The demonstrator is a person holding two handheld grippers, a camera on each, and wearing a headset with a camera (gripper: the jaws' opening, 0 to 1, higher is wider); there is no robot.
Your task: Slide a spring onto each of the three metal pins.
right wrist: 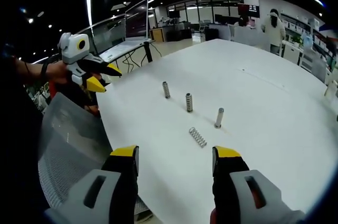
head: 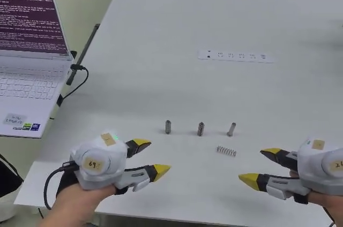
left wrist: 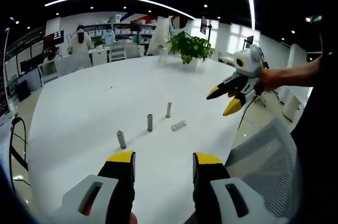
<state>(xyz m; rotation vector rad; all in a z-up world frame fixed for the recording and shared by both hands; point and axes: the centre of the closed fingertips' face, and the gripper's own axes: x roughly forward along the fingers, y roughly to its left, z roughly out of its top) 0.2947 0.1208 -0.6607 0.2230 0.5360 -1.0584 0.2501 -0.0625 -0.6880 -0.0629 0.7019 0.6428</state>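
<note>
head view: loose spring [head: 226, 151] (coiled, lying flat) beside bare pin [head: 231, 129].

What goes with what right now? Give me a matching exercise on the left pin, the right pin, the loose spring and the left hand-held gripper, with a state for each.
Things:
1. left pin
2. right pin
3. loose spring
4. left hand-held gripper

States:
a. lying flat on the table
b. bare, nothing slid onto it
c. has a fitted spring on it
d. open, holding nothing

Pairs: 1-c, 2-b, 3-a, 4-d
</note>
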